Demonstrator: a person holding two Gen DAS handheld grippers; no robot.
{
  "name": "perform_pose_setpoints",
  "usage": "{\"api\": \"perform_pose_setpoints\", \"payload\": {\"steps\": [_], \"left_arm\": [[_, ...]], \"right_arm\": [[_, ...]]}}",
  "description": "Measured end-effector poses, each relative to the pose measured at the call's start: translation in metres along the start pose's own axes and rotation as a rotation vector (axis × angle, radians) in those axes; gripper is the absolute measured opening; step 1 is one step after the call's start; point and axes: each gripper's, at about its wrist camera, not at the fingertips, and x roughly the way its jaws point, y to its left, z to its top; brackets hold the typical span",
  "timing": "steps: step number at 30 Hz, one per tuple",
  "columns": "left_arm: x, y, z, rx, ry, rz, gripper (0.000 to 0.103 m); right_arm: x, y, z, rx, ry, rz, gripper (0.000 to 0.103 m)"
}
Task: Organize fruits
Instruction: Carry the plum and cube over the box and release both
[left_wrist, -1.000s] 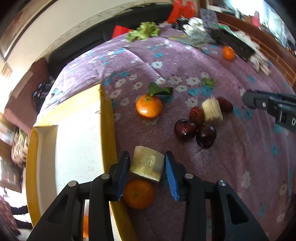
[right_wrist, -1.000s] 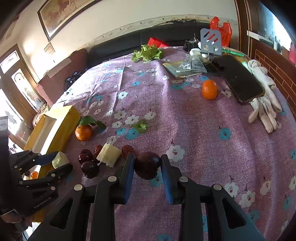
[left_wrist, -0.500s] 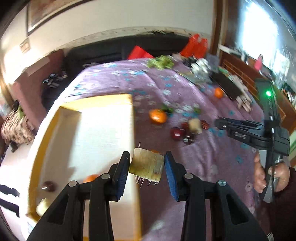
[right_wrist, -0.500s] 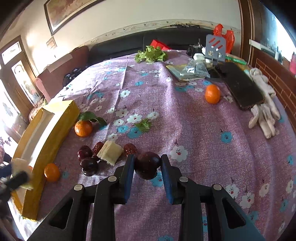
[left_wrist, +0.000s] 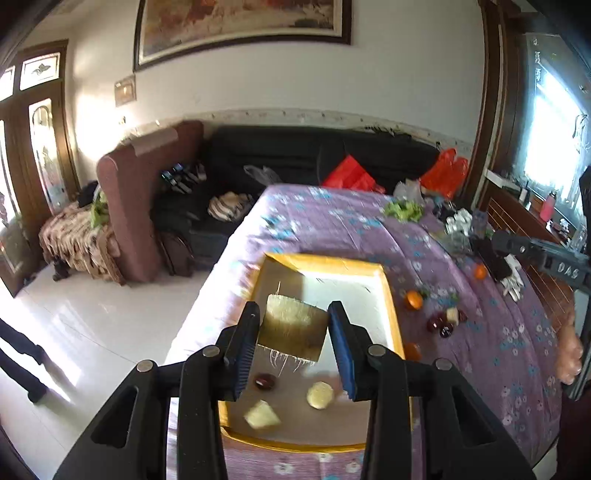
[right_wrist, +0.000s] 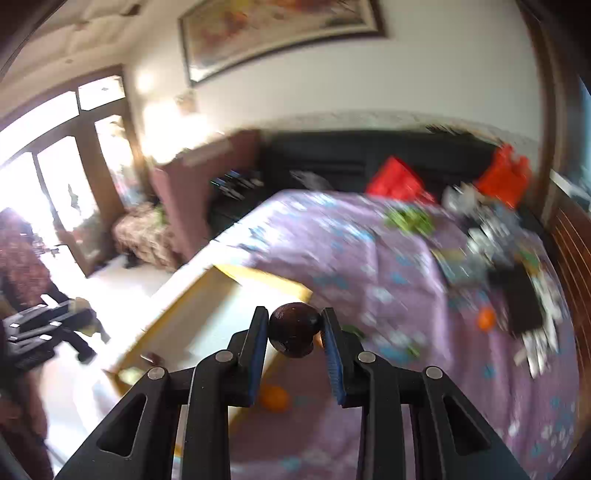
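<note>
We've got the left gripper (left_wrist: 295, 343) clamped on a pale, fibrous sugarcane chunk (left_wrist: 295, 332), hovering right over the yellow-rimmed box (left_wrist: 391, 314), so dropping it in looks like the plan. The right gripper (right_wrist: 295, 338) is squeezing a dark, glossy round plum (right_wrist: 294, 334) above the box's near right edge, probably headed the same way. Inside the box we see one dark fruit (left_wrist: 265, 381) and two pale pieces (left_wrist: 320, 394). More fruit waits on the purple floral tablecloth (left_wrist: 498, 350) to the right.

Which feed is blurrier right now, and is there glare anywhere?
Right wrist view: heavy motion smear across the tablecloth; only the dark fruit looks sharp, and the doorway is blown out. Left wrist view: mostly crisp, with window glare and slight smear on the box.
</note>
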Motion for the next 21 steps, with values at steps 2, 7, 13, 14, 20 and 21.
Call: {"api": "perform_pose_setpoints", "payload": {"steps": [2, 7, 13, 14, 20, 21], "left_arm": [[-0.012, 0.013, 0.015, 0.01, -0.021, 0.012, 0.038], [-0.007, 0.035, 0.033, 0.04, -0.03, 0.077, 0.038], [0.057, 0.049, 0.001, -0.032, 0.093, 0.041, 0.038], [0.071, 0.051, -0.006, -0.045, 0.116, 0.035, 0.038], [0.136, 0.044, -0.042, -0.082, 0.224, 0.032, 0.038], [0.143, 0.042, -0.047, -0.085, 0.238, 0.029, 0.038]], "right_arm": [[-0.009, 0.025, 0.026, -0.023, -0.019, 0.07, 0.032], [-0.005, 0.066, 0.064, -0.007, 0.002, 0.261, 0.032], [0.078, 0.099, 0.01, -0.004, 0.173, 0.27, 0.032], [0.093, 0.102, -0.004, -0.012, 0.205, 0.244, 0.032], [0.166, 0.099, -0.063, -0.047, 0.355, 0.138, 0.032], [0.174, 0.098, -0.066, -0.045, 0.371, 0.135, 0.032]]}}
